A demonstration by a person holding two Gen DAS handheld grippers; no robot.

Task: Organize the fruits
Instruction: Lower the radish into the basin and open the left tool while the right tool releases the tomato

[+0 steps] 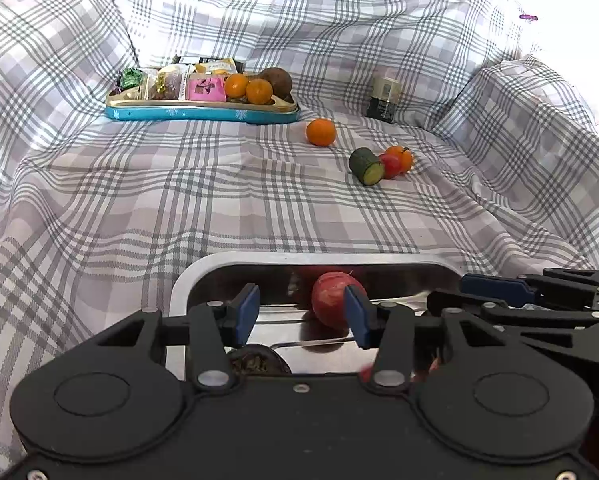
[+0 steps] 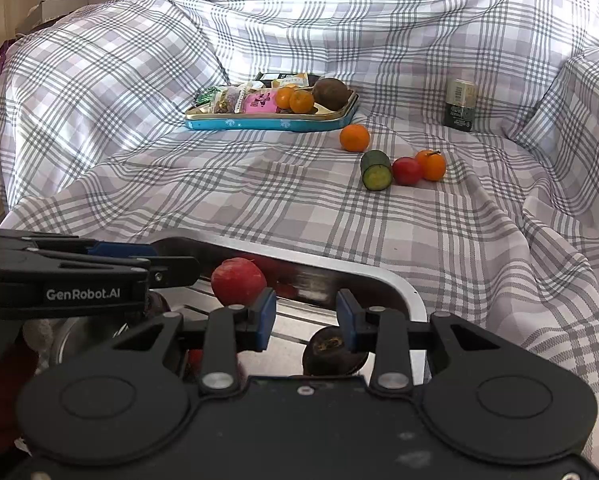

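My left gripper (image 1: 301,312) hangs over the steel tray (image 1: 187,280) with its fingers spread; the red apple (image 1: 333,300) sits in the tray just past my right fingertip (image 1: 355,314), not pinched. My right gripper (image 2: 305,320) has a visible gap between its blue pads (image 2: 265,316) and nothing clamped; a dark round fruit (image 2: 331,350) lies just below them. Well beyond both sets of fingers, a tangerine (image 2: 354,138), a cucumber piece (image 2: 376,171) and a small red fruit (image 2: 406,171) lie on the plaid cloth (image 2: 259,200).
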